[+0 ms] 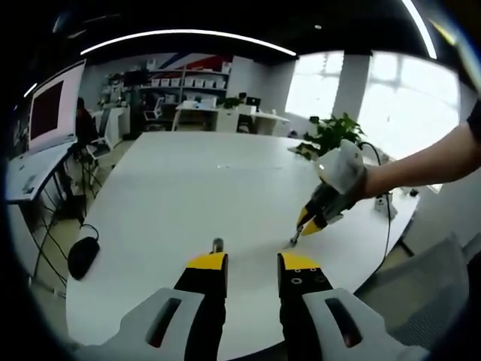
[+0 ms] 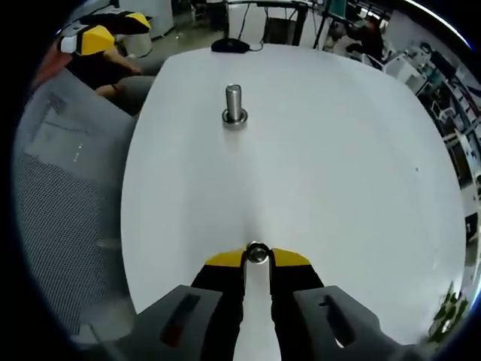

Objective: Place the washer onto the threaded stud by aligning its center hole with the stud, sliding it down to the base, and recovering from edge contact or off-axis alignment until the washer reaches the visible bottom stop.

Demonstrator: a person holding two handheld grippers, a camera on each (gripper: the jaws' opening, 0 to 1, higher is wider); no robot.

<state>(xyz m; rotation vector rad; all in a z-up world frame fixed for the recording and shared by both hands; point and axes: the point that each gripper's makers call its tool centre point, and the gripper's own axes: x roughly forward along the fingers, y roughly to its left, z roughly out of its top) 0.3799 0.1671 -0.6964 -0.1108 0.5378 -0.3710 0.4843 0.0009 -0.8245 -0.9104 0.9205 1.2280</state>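
Note:
A short metal threaded stud point(image 2: 234, 101) stands upright on the white table point(image 2: 338, 173), with a round flange at its foot. My right gripper point(image 2: 257, 259) is shut on a small metal washer point(image 2: 257, 253), held between its yellow tips low over the table, well short of the stud. In the left gripper view, the stud point(image 1: 217, 244) peeks up just beyond my left jaw tip. My left gripper point(image 1: 252, 262) is open with nothing between its jaws. The right gripper point(image 1: 294, 241) comes in from the right, its tips down near the table point(image 1: 188, 188).
A black mouse point(image 1: 83, 256) lies by the table's edge, beyond the stud in the right gripper view point(image 2: 229, 45). A potted plant point(image 1: 331, 135) and a cable point(image 1: 387, 226) sit on the far side. A grey mesh chair point(image 2: 60, 188) stands beside the table.

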